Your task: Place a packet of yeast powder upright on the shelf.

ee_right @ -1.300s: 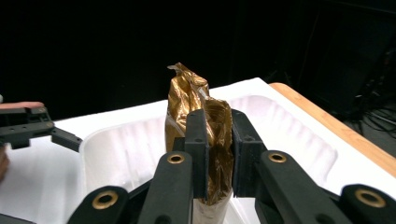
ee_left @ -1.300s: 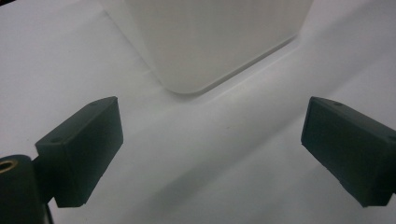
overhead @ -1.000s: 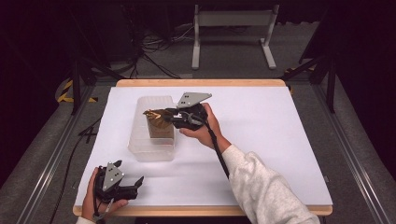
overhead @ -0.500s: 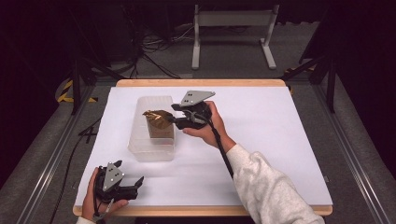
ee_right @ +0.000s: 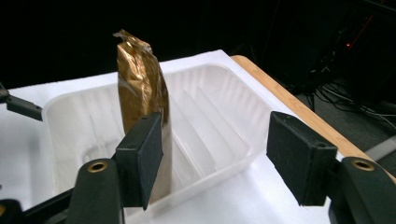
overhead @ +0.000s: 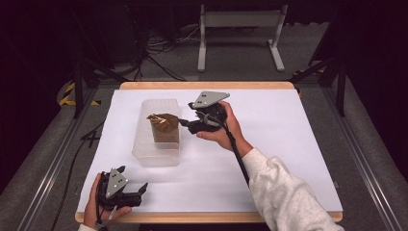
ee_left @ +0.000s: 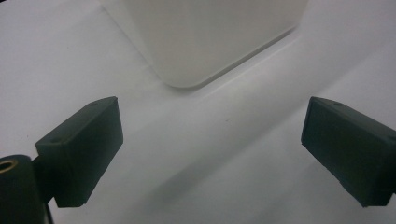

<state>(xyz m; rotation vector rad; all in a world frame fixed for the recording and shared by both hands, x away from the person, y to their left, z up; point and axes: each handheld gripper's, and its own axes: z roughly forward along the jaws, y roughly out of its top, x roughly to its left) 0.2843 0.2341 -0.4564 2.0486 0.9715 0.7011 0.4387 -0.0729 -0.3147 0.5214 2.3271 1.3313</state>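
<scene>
Two tools open, right tool (overhead: 185,123) beside gold bag (overhead: 163,126)

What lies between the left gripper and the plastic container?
Nothing but bare white table. The high view shows the left gripper apart from the plastic container, and the left gripper view shows open surface before it.

- Your right gripper (overhead: 184,123) has drawn back toward the right of the high view, off the gold bag (overhead: 163,126).
- Its jaws, shut on the bag's top a second ago, now stand spread apart with nothing between them.
- The bag now stands free in the tray (overhead: 144,154), its crumpled top no longer pinched.
</scene>
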